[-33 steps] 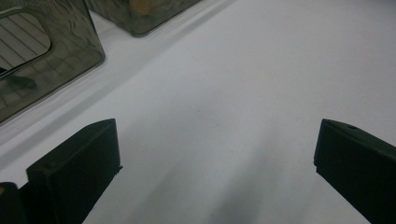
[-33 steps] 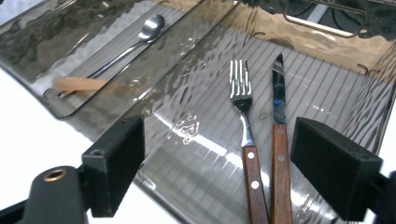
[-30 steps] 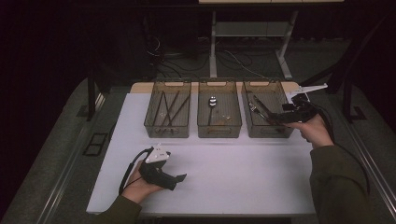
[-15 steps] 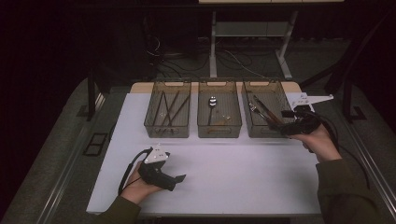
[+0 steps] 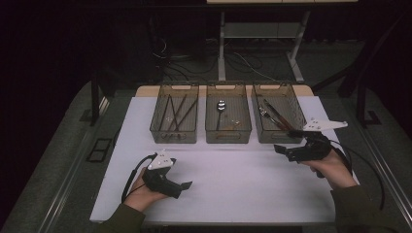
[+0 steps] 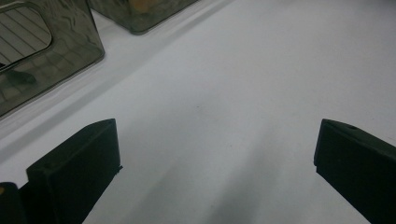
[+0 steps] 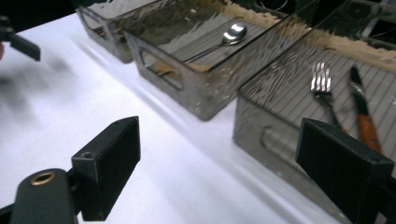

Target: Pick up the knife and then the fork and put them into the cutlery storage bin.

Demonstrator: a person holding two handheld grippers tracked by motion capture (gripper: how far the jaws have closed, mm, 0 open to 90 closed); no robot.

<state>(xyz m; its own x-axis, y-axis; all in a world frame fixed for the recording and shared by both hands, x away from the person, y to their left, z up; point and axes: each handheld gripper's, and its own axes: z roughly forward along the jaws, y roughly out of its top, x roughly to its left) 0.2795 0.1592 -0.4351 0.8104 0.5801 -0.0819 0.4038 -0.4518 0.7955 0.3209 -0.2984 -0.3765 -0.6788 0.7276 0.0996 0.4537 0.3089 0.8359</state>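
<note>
- The right gripper [image 5: 284,151] hovers just in front of the right bin [image 5: 287,133], jaws spread wide and empty.
- A fork [image 7: 322,81] and knife [image 7: 363,114] lie inside that bin.
- The left gripper [image 5: 183,186] rests low over the white table [image 5: 233,174], jaws released, holding nothing.

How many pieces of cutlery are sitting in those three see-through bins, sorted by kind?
Chopsticks: 4, as far as the dim high view lets me count, in the left bin
Spoon: 1, in the middle bin
Fork: 1, in the right bin
Knife: 1, in the right bin beside the fork
Total: 7
</note>
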